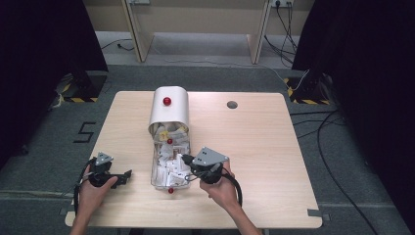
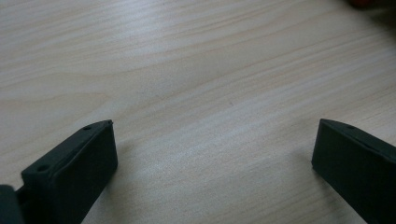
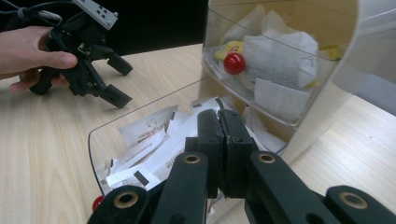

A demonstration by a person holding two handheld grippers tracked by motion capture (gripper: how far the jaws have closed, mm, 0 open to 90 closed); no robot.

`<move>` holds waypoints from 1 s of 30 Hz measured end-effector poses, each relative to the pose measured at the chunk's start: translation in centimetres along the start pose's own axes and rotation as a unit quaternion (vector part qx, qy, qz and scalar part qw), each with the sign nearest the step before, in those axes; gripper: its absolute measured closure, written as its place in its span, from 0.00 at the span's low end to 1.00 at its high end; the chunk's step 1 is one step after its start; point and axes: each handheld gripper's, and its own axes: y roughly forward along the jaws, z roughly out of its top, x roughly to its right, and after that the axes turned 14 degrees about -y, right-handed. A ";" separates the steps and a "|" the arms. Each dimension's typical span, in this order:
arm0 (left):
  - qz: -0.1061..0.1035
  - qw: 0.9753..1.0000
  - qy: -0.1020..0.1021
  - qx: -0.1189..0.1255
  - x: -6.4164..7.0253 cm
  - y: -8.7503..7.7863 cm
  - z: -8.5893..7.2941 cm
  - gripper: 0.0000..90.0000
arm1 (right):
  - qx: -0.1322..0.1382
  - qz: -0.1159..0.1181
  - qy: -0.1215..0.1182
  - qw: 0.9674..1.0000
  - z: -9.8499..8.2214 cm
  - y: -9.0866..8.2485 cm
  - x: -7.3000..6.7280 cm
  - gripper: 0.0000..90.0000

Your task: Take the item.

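Note:
A white drawer box (image 1: 169, 105) lies on the wooden table (image 1: 254, 147) with two clear drawers pulled toward me. The lower drawer (image 1: 161, 171) holds several white paper sachets (image 3: 144, 135) and has a red knob (image 1: 171, 190). My right gripper (image 3: 218, 116) hovers over this drawer, jaws shut together with nothing seen between them. In the high view the right gripper (image 1: 186, 159) points at the drawer's right side. The upper drawer (image 3: 275, 60) has a red knob (image 3: 234, 63) and more sachets. My left gripper (image 1: 126, 175) rests open on the table left of the drawer, with bare wood between its jaws (image 2: 212, 135).
A third red knob (image 1: 167, 101) sits on the box top. A grey cable hole (image 1: 232, 104) is at the table's far right of centre. Cables trail over the floor at the right. From the right gripper view, the left gripper (image 3: 119, 81) stands beyond the drawer's rim.

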 end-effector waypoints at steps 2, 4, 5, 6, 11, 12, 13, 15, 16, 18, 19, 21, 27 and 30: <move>0.001 1.000 0.000 0.000 0.0 0.0 0.0 0.00 | 0.001 -0.003 0.002 1.000 -0.1 -0.3 0.2 0.98; 0.000 1.000 0.000 0.000 0.0 0.0 0.0 0.00 | 0.002 -0.008 0.003 1.000 -0.2 -0.7 0.4 0.98; 0.000 1.000 0.000 0.000 0.0 0.0 0.0 0.00 | 0.002 -0.011 0.003 1.000 -0.3 -0.8 0.5 0.98; 0.001 1.000 0.000 0.000 0.0 0.0 0.0 0.00 | 0.001 -0.013 0.005 1.000 -0.4 -1.0 0.6 0.98; 0.001 1.000 0.000 0.000 0.0 0.0 0.0 0.00 | -0.001 -0.025 0.011 1.000 -0.9 -1.9 1.3 0.98; 0.000 1.000 0.000 0.000 0.0 0.0 0.0 0.00 | -0.002 -0.027 0.012 1.000 -1.0 -2.1 1.4 0.98; 0.001 1.000 0.000 0.000 0.0 0.0 0.0 0.00 | -0.002 -0.029 0.013 0.999 -1.2 -2.2 1.6 0.98; 0.001 1.000 0.000 0.000 0.0 0.0 0.0 0.00 | -0.003 -0.032 0.014 0.999 -1.3 -2.4 1.7 0.98; 0.001 1.000 0.000 0.000 0.0 0.0 0.0 0.00 | -0.004 -0.034 0.016 0.999 -1.4 -2.6 1.8 0.98; 0.001 1.000 -0.001 0.001 0.0 0.0 0.0 0.00 | -0.007 -0.042 0.020 0.999 -1.9 -3.2 2.1 0.98; 0.000 1.000 0.000 0.000 0.0 0.0 0.0 0.00 | -0.009 -0.045 0.023 0.999 -2.1 -3.4 2.2 0.98; 0.001 1.000 0.000 0.000 0.0 0.0 0.0 0.00 | -0.012 -0.049 0.026 0.998 -2.5 -3.9 2.4 0.98; 0.001 1.000 0.000 0.000 0.0 0.0 0.0 0.00 | -0.014 -0.064 0.033 0.997 -3.2 -4.9 2.9 0.98; 0.001 1.000 0.000 0.000 0.0 0.0 0.0 0.00 | -0.014 -0.070 0.036 0.997 -3.4 -5.4 3.2 0.98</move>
